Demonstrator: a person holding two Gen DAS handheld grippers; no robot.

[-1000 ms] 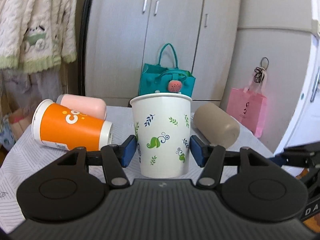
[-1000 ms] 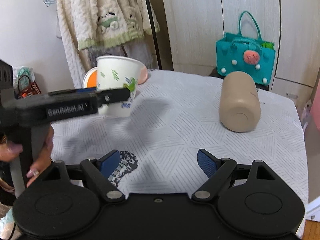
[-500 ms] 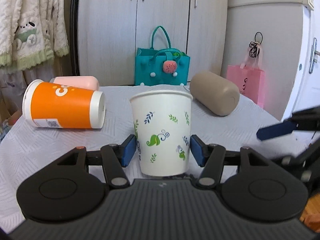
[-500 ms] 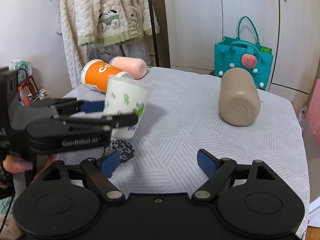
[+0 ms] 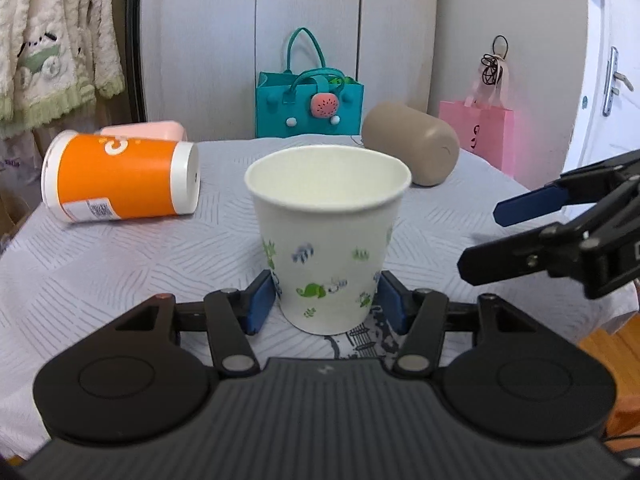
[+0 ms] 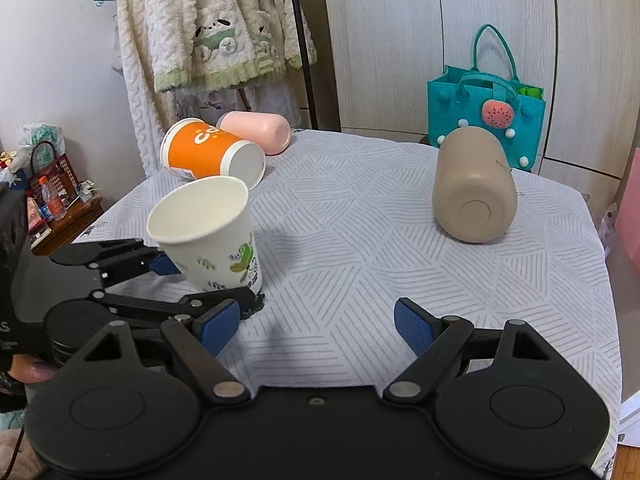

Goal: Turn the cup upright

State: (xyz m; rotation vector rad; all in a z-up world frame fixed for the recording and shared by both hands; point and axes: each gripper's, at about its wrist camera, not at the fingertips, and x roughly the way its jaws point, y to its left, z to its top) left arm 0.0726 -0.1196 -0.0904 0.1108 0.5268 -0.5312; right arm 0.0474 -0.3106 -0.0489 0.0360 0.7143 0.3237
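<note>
A white paper cup with green leaf prints (image 5: 328, 240) stands mouth up on the table, tilted slightly, its base on the cloth. My left gripper (image 5: 326, 306) has its blue pads (image 5: 260, 306) against both sides of the cup near its base. The cup also shows in the right wrist view (image 6: 212, 236), with the left gripper (image 6: 200, 280) around it. My right gripper (image 6: 318, 330) is open and empty over the table's front, and shows at the right in the left wrist view (image 5: 512, 236).
An orange paper cup (image 5: 120, 176), a pink cup (image 6: 258, 132) and a tan cup (image 6: 472, 184) lie on their sides on the white patterned tablecloth (image 6: 360, 240). A teal bag (image 5: 310, 108) and a pink bag (image 5: 478, 136) stand behind the table.
The left gripper has lowered the white cup from the air down onto the table. The cup's open mouth now shows from above. The right gripper stayed open in place.
</note>
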